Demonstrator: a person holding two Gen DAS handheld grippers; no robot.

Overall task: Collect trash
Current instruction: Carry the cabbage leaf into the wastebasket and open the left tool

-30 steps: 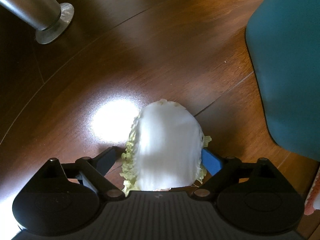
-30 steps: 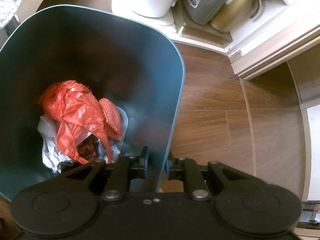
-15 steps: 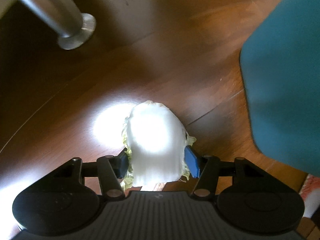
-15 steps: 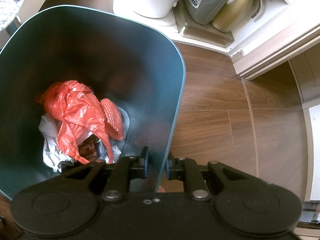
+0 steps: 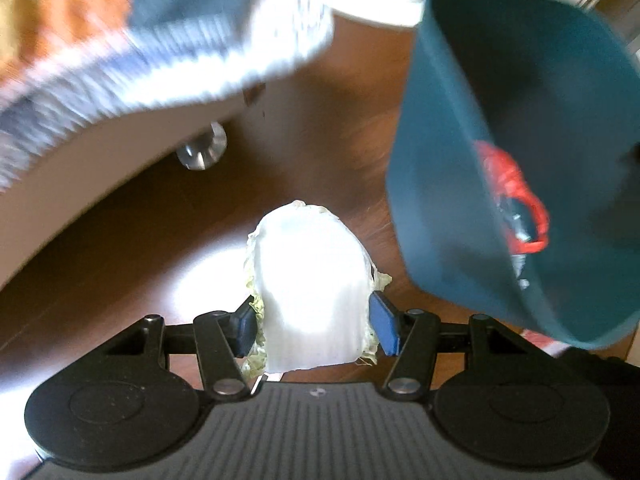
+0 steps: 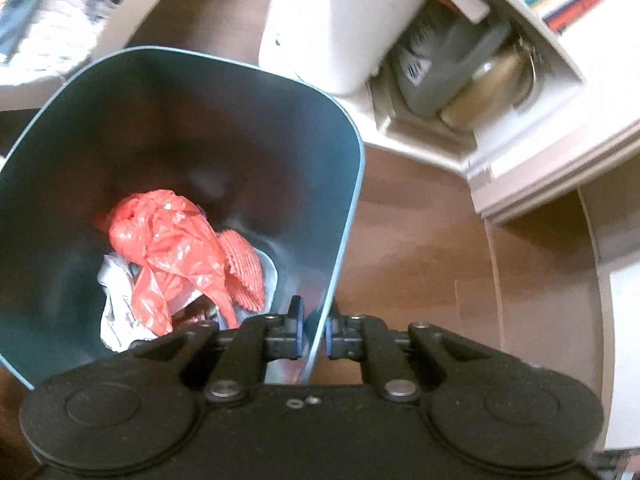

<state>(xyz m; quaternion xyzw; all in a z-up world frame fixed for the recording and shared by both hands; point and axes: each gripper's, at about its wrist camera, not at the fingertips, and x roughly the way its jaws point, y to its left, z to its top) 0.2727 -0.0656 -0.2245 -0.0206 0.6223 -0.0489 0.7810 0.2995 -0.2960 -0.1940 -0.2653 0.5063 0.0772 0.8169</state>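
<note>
My left gripper is shut on a pale cabbage leaf piece, white with frilly green edges, held above the dark wood floor. The teal trash bin stands tilted at the right of the left wrist view, its mouth open toward me. My right gripper is shut on the bin's rim, one finger inside and one outside. Inside the bin lie a red plastic bag, a red ridged piece and white crumpled paper.
A striped cloth on a pale piece of furniture hangs at the upper left, with a metal leg below it. A white container, a grey box and a brass kettle sit by a white shelf unit behind the bin.
My left gripper has lifted with the cabbage leaf; the bin's mouth and the furniture have come into its view. The right gripper and bin have risen and tilted.
</note>
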